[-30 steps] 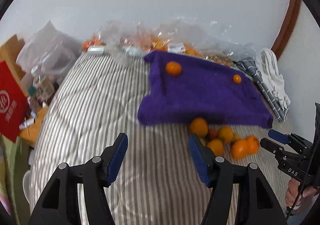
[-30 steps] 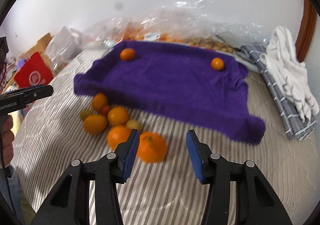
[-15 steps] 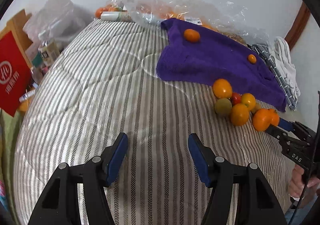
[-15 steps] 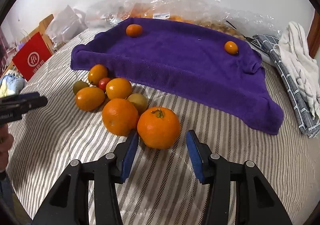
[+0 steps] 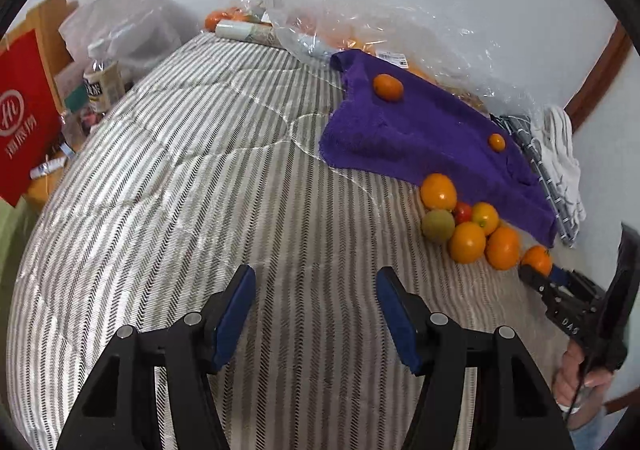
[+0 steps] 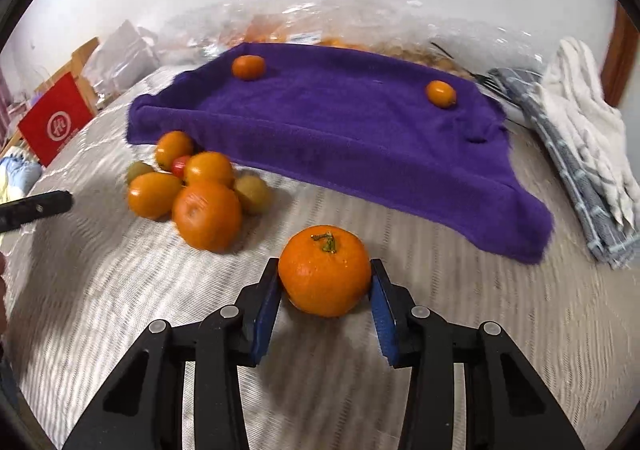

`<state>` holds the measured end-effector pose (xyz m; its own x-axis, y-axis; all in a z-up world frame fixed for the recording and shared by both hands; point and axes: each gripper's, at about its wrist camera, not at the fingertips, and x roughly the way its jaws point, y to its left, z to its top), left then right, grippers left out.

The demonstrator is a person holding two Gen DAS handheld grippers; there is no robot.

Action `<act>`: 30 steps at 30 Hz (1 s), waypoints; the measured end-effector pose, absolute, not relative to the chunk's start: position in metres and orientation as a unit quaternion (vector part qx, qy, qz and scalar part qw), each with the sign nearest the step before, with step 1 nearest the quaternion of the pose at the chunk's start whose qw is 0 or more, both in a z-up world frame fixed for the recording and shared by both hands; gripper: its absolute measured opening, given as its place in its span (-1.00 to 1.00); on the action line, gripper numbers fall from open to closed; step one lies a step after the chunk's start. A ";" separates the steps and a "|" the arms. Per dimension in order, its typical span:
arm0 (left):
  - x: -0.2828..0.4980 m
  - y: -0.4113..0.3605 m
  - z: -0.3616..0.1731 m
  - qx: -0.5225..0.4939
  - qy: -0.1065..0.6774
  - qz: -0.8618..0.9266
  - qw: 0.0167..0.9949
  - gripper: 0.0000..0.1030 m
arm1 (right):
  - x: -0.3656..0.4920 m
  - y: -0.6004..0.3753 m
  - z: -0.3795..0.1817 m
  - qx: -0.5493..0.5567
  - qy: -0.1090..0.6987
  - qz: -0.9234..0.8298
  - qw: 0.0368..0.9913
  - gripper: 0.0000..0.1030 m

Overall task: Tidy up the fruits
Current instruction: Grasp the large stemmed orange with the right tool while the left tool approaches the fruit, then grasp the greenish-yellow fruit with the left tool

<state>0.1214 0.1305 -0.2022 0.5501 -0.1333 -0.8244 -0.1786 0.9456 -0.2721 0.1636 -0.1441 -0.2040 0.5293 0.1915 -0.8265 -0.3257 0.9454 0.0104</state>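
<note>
Orange mandarin [image 6: 325,275] between right tool [image 6: 324,290] pads [image 6: 267,300].

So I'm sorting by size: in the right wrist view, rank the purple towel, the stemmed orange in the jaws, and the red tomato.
1. Purple towel
2. Stemmed orange, though it sits nearest the camera, so it looks bigger than it is
3. Red tomato, partly hidden in the pile

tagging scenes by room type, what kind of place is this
Probably a bedroom at home, not a kitchen or lab: the fruit lies on a quilted striped mattress with a purple towel spread on it, folded cloths alongside, and household clutter like a red bag beside the bed.
</note>
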 end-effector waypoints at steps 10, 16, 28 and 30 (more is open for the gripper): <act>0.150 0.065 -0.201 -0.081 0.484 -0.021 0.871 -0.02 | 0.159 -0.187 -0.201 -0.011 0.450 0.112 0.886 -0.18; 0.161 0.054 -0.209 -0.078 0.479 -0.029 0.874 -0.07 | 0.159 -0.192 -0.201 0.004 0.452 0.109 0.885 -0.18; 0.178 0.036 -0.213 -0.057 0.456 -0.045 0.887 -0.37 | 0.166 -0.191 -0.206 0.000 0.464 0.106 0.880 -0.18; 0.177 0.038 -0.213 -0.063 0.455 -0.049 0.887 -0.50 | 0.165 -0.189 -0.206 -0.001 0.465 0.110 0.879 -0.18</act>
